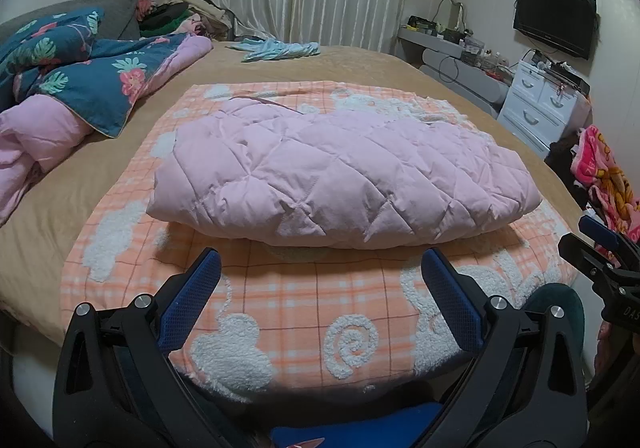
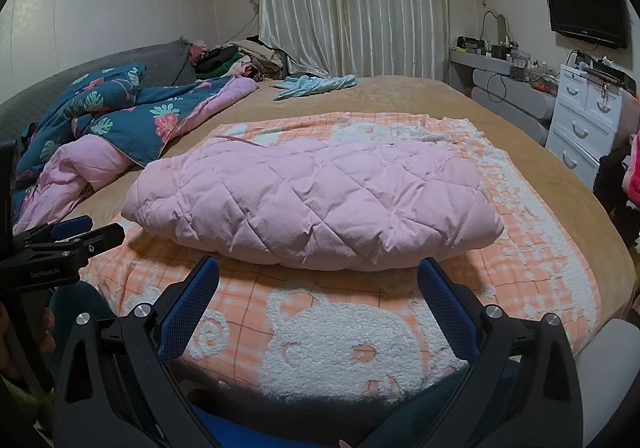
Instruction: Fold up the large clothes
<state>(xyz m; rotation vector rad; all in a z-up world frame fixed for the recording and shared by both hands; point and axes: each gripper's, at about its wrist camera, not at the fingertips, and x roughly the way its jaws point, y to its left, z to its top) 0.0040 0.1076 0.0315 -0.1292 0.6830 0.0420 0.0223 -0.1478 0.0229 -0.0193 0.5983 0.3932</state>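
Note:
A pink quilted padded garment [image 1: 340, 176] lies folded into a thick bundle on an orange plaid blanket [image 1: 280, 308] with white fluffy figures, on the bed. It also shows in the right wrist view [image 2: 316, 200], on the same blanket [image 2: 248, 296]. My left gripper [image 1: 320, 260] is open and empty, just short of the bundle's near edge. My right gripper [image 2: 318, 268] is open and empty, also just short of the near edge. The right gripper shows at the right edge of the left wrist view [image 1: 600, 248]; the left gripper shows at the left edge of the right wrist view [image 2: 68, 236].
A teal floral duvet with pink lining [image 1: 72, 88] is heaped at the left of the tan bed [image 1: 360, 64]. A light blue garment [image 1: 280, 48] lies at the far side. White drawers [image 1: 540, 100], a desk and a wall TV [image 1: 556, 22] stand at the right.

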